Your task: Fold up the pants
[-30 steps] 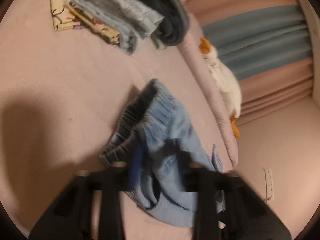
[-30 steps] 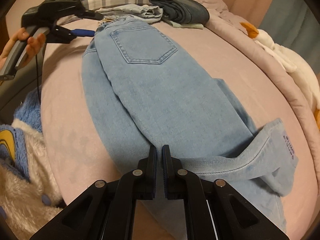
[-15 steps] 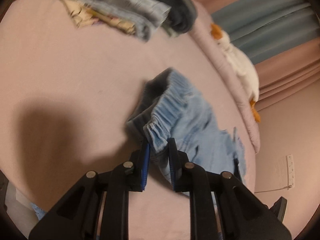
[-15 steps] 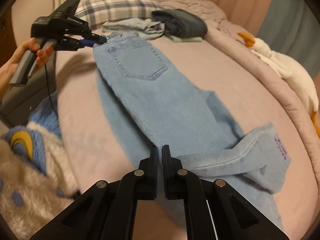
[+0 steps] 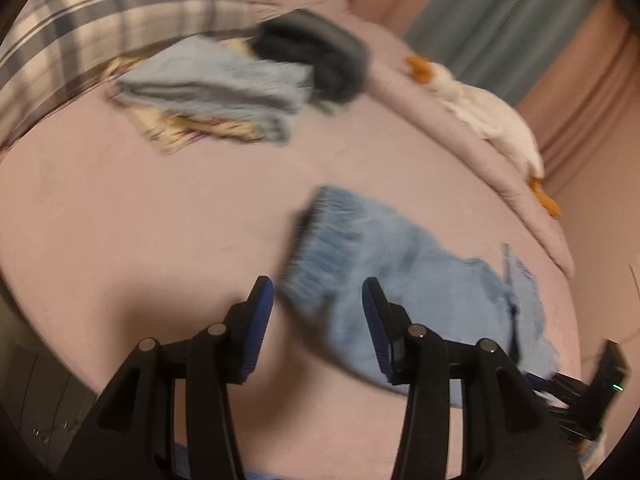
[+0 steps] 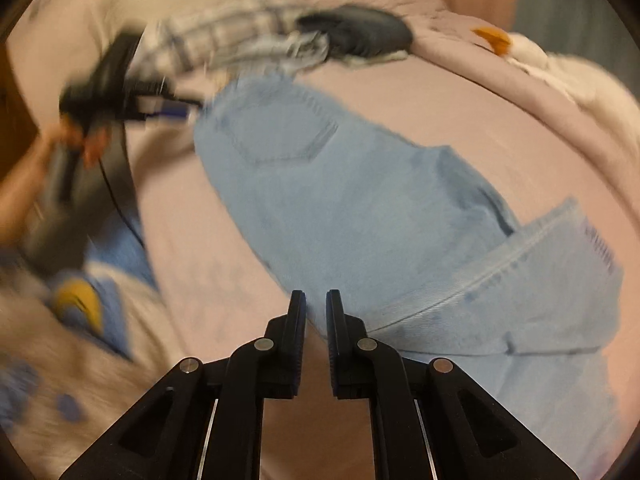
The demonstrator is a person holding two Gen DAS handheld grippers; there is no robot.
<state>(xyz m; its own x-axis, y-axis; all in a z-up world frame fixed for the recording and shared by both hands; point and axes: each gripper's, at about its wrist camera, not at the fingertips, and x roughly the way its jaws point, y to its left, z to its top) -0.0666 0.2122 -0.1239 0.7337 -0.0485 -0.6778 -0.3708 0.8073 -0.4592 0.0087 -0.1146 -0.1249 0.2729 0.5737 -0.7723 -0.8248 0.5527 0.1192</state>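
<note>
Light blue jeans [image 6: 360, 208] lie on the pink bed, back pocket up, with one leg end folded back over at the right. In the left wrist view the jeans [image 5: 384, 280] show waistband first. My left gripper [image 5: 318, 300] is open, its jaws on either side of the waistband corner without holding it. It also shows in the right wrist view [image 6: 120, 92], at the waistband. My right gripper [image 6: 316, 300] has its jaws slightly parted at the edge of the jeans' leg, with no cloth clearly between them. Both views are blurred.
A stack of folded clothes [image 5: 224, 88] and a dark folded garment [image 5: 316, 60] lie near a plaid pillow [image 5: 92, 40]. A white plush goose [image 5: 488, 120] lies on the rolled blanket at the bed's right edge. A fluffy blanket [image 6: 60, 340] is at the left.
My left gripper has opened and let go of the waistband. My right gripper's jaws have parted a little and released the leg edge. The jeans have dropped flat onto the bed.
</note>
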